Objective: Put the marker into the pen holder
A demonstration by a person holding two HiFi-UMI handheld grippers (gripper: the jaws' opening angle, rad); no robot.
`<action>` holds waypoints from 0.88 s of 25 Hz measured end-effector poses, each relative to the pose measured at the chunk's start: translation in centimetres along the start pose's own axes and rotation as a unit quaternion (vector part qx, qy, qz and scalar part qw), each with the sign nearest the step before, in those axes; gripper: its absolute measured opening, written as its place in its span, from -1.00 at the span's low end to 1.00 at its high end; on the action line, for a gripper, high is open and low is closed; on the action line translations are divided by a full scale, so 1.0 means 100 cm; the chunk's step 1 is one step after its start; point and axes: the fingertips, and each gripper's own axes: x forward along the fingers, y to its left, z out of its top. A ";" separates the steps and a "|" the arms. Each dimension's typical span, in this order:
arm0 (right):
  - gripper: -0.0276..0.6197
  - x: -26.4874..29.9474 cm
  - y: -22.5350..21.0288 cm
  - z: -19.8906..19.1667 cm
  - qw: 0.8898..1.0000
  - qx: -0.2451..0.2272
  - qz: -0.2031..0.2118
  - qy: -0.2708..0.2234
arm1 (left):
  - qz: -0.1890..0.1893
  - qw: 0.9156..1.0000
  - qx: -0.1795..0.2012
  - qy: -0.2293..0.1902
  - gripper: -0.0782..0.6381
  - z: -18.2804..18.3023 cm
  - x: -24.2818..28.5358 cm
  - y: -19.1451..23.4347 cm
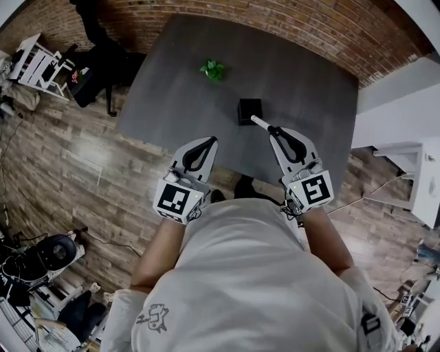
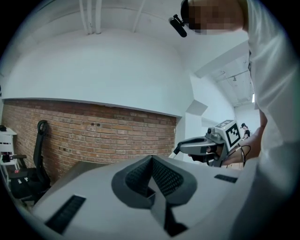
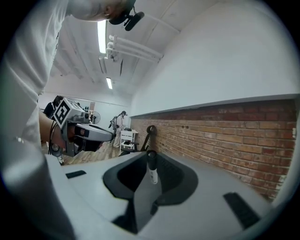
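Note:
A black square pen holder (image 1: 249, 111) stands in the middle of the dark grey table (image 1: 172, 96). My right gripper (image 1: 274, 130) is shut on a white marker (image 1: 260, 123), whose free end points up-left at the holder and stops just short of it. In the right gripper view the marker (image 3: 152, 172) stands between the pads, black cap uppermost, in my right gripper (image 3: 151, 158). My left gripper (image 1: 207, 144) hovers over the table's near edge, left of the holder, shut with nothing in it. In its own view the left gripper (image 2: 151, 160) has its pads meeting at the tip.
A small green plant (image 1: 213, 69) sits on the table beyond the holder. A black office chair (image 1: 96, 62) and a white rack (image 1: 34, 62) stand at the upper left, white furniture (image 1: 419, 179) at the right. A brick wall (image 1: 227, 20) runs behind the table.

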 end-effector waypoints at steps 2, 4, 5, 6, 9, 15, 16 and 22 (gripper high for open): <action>-0.69 0.005 -0.008 -0.010 1.000 0.008 0.006 0.010 | 0.001 1.000 -0.006 0.009 -0.75 -0.007 0.010 0.002; -0.69 0.010 -0.016 -0.020 1.000 0.016 0.012 0.019 | 0.001 1.000 -0.012 0.016 -0.75 -0.012 0.020 0.002; -0.69 0.013 -0.019 -0.025 1.000 0.018 0.014 0.022 | 0.001 1.000 -0.014 0.019 -0.75 -0.015 0.025 0.003; -0.69 0.016 -0.022 -0.029 0.999 0.019 0.016 0.026 | 0.000 1.000 -0.016 0.022 -0.75 -0.017 0.030 0.004; -0.69 0.024 -0.030 -0.043 0.999 0.023 0.024 0.038 | 0.000 0.999 -0.024 0.033 -0.75 -0.026 0.044 0.008; -0.69 0.034 -0.047 -0.073 0.997 0.039 0.034 0.060 | -0.001 0.998 -0.035 0.059 -0.75 -0.046 0.071 0.011; -0.69 0.035 -0.050 -0.078 0.997 0.039 0.036 0.063 | 0.000 0.997 -0.036 0.064 -0.75 -0.051 0.075 0.011; -0.69 0.043 -0.065 -0.114 0.994 0.055 0.045 0.089 | 0.008 0.995 -0.046 0.089 -0.75 -0.073 0.093 0.016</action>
